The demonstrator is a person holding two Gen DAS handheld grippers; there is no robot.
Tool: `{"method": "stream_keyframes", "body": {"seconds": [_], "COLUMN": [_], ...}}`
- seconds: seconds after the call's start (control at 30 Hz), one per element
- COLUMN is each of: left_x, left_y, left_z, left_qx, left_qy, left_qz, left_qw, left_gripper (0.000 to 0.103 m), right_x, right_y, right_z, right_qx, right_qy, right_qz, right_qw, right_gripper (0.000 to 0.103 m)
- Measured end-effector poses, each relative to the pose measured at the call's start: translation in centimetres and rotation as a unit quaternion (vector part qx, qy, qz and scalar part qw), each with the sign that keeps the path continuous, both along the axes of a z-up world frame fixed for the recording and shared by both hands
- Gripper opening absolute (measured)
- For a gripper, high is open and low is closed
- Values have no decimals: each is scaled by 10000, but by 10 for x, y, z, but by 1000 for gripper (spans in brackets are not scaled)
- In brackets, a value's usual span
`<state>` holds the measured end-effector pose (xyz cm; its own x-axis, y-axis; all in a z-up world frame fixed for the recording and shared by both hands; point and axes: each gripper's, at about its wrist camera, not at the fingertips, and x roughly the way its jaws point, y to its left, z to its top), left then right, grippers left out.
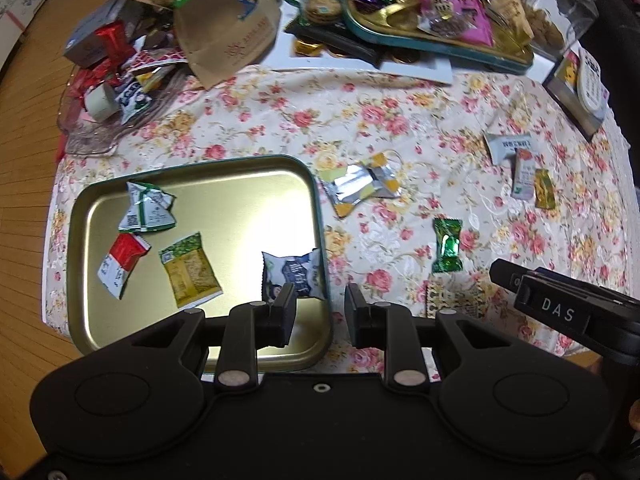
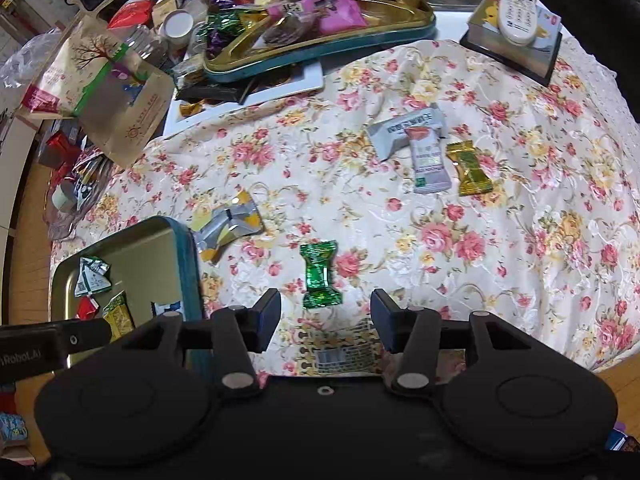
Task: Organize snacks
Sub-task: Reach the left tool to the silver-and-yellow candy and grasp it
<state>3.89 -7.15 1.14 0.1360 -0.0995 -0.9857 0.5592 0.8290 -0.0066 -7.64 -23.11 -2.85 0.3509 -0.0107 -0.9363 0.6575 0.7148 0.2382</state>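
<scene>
A gold tray with a teal rim [image 1: 192,166] lies on the flowered cloth and holds a green-white packet [image 1: 146,210], a red-white packet [image 1: 122,264], a yellow packet [image 1: 190,270] and a blue-white packet [image 1: 294,274]. My left gripper [image 1: 320,308] hangs open and empty over the tray's right rim, just past the blue-white packet. My right gripper [image 2: 326,308] is open above the cloth. A green candy [image 2: 320,276] lies between its fingertips, untouched, and a patterned packet [image 2: 340,348] lies under it. A silver-yellow wrapper [image 2: 226,228], a grey packet [image 2: 400,128], a lilac packet [image 2: 428,160] and a gold candy [image 2: 468,168] lie farther off.
A second teal-rimmed tray [image 2: 400,36] heaped with sweets stands at the back. A brown paper bag [image 2: 120,96] and a pink glass dish [image 1: 92,136] of wrappers crowd the left. A remote rests on a box [image 2: 516,40] at the back right, near a glass jar [image 1: 560,8].
</scene>
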Motion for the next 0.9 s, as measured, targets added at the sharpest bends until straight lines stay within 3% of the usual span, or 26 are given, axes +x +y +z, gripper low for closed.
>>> {"method": "stream_keyframes", "body": {"seconds": [0.57,0.9], "left_x": [-19,7], "left_y": [-38,-35], "left_z": [-18,11], "left_qx": [196,-634], "left_qy": [174,-380], "left_qz": [-270,284], "left_qw": [9993,9969], "left_gripper": [34,34], "right_x": [-26,-31], "right_y": [-32,-49], "right_z": [-8,2], "right_qx": [113,293], "right_qy": [93,-106], "right_qz": [-476,-837], "right_qw": [9988,9960], "right_gripper": [53,53]}}
